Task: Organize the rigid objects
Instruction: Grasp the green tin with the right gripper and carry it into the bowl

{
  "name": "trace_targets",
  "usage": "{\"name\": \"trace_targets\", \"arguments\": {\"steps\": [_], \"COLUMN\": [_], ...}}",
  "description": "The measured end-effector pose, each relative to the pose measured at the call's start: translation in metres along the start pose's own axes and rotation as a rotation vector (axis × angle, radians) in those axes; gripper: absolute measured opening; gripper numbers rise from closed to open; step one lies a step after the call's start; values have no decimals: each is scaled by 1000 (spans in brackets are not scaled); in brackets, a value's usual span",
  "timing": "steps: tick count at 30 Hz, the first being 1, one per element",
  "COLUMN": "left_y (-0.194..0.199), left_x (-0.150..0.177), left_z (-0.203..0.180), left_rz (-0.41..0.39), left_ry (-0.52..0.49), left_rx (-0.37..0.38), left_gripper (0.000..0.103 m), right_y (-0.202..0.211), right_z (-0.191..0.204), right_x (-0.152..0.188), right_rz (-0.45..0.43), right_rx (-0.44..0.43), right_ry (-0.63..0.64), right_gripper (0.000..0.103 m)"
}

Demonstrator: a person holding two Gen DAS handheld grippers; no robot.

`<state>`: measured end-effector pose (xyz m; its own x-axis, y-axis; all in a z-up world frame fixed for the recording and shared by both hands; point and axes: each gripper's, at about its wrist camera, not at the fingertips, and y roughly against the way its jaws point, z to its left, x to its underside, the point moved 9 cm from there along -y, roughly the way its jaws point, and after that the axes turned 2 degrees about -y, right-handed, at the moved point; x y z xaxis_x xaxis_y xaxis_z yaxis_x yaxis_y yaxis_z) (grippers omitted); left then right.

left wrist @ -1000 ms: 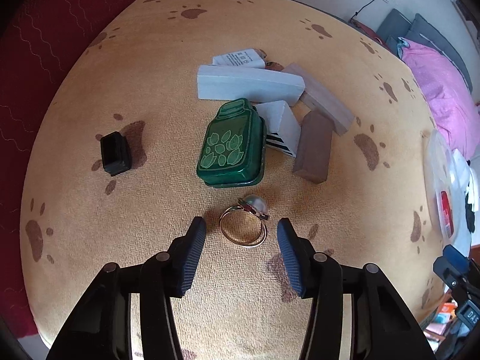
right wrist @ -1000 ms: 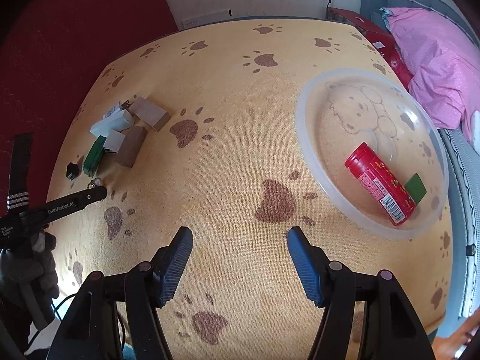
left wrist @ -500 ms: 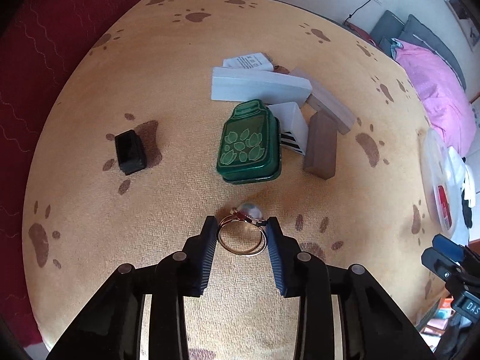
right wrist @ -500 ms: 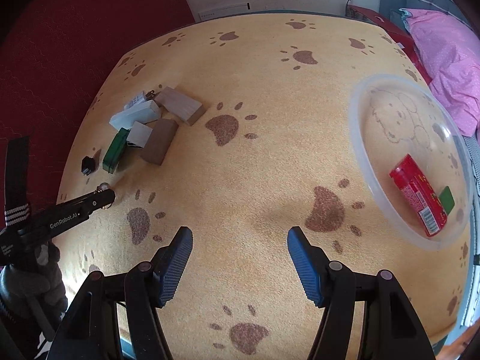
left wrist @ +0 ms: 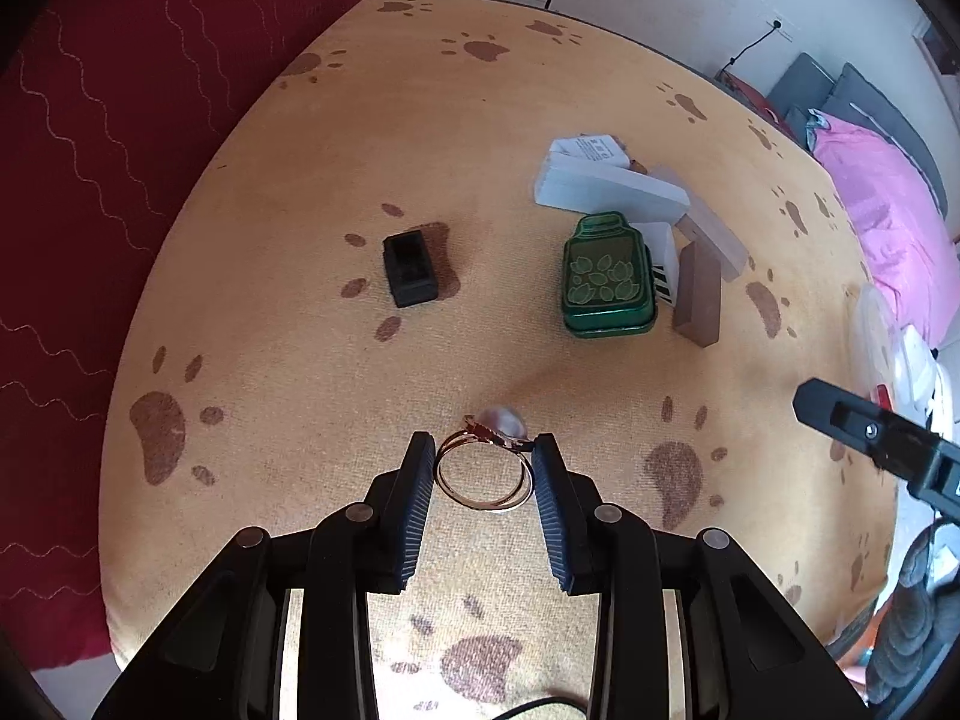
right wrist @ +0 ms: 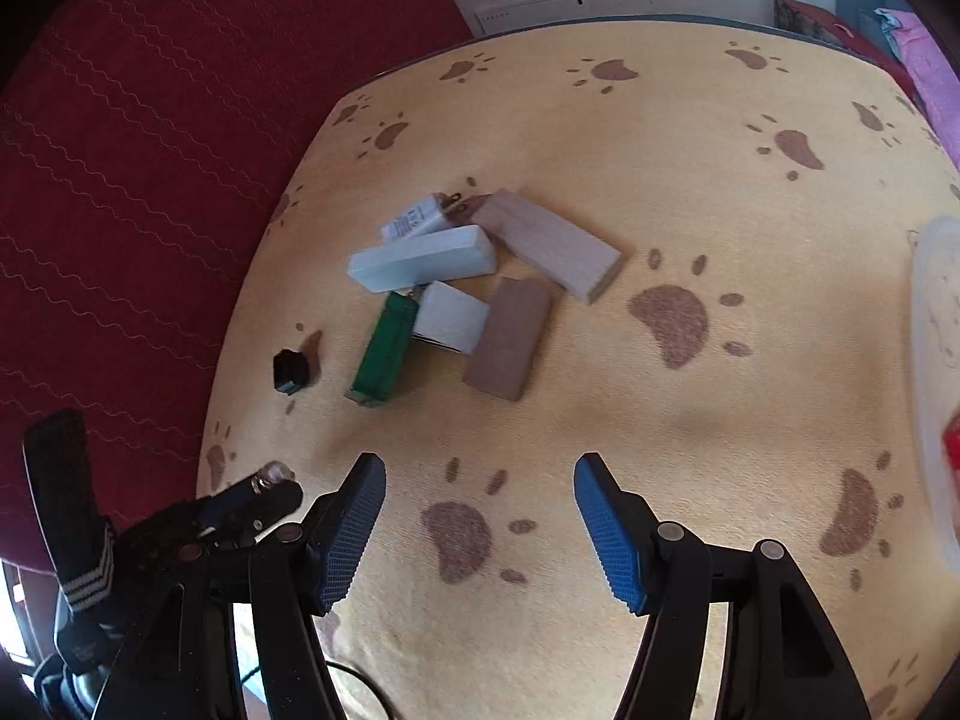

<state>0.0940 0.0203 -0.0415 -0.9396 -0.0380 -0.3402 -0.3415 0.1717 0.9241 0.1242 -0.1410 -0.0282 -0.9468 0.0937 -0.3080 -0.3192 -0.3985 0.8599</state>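
The left gripper (left wrist: 483, 471), black-framed with ribbed blue pads (left wrist: 414, 510), is held low, its fingers drawn in close on either side of a gold band ring with a pale pearl (left wrist: 486, 468). The right gripper (right wrist: 480, 531) is held spread wide, with nothing between its blue pads (right wrist: 609, 540).

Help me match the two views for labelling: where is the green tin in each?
Left wrist: green tin, right of centre, lid up, beyond the left gripper shut on the ring.
Right wrist: tin seen edge-on, left of centre, above the open right gripper.
Shared landmark: the brown block, to the tin's right in both.
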Motion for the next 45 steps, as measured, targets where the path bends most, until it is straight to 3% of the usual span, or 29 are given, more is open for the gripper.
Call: {"name": "trace_targets", "arguments": {"steps": [5,12,17,26,28,37,45], "left_y": [4,7,7,5,4,4,6], "left_x": [7,13,13,11,10,10,11], "left_z": [16,28,36,41,40,37,30], "left_rz": [7,14,18,26,28,26,22], "left_ry": [22,30,29,17,14,13,10], "left_rx": [3,16,21,26,27,23,21], "left_gripper": [34,34,34,34,34,34,34], "right_y": [-24,-47,-60,-75,-77,-66,-41], "right_z": [23,41,43,38,38,39,33], "right_x": [-10,-22,-28,-35,-36,-29,-9], "right_rz": [29,52,67,80,85,87,96], "right_rx": [-48,-85,-86,-80,-84,-102,-143], "right_ry": [-18,-48,-69,-103,-101,-75,-71], "right_gripper": [55,49,42,40,32,20,20]}}
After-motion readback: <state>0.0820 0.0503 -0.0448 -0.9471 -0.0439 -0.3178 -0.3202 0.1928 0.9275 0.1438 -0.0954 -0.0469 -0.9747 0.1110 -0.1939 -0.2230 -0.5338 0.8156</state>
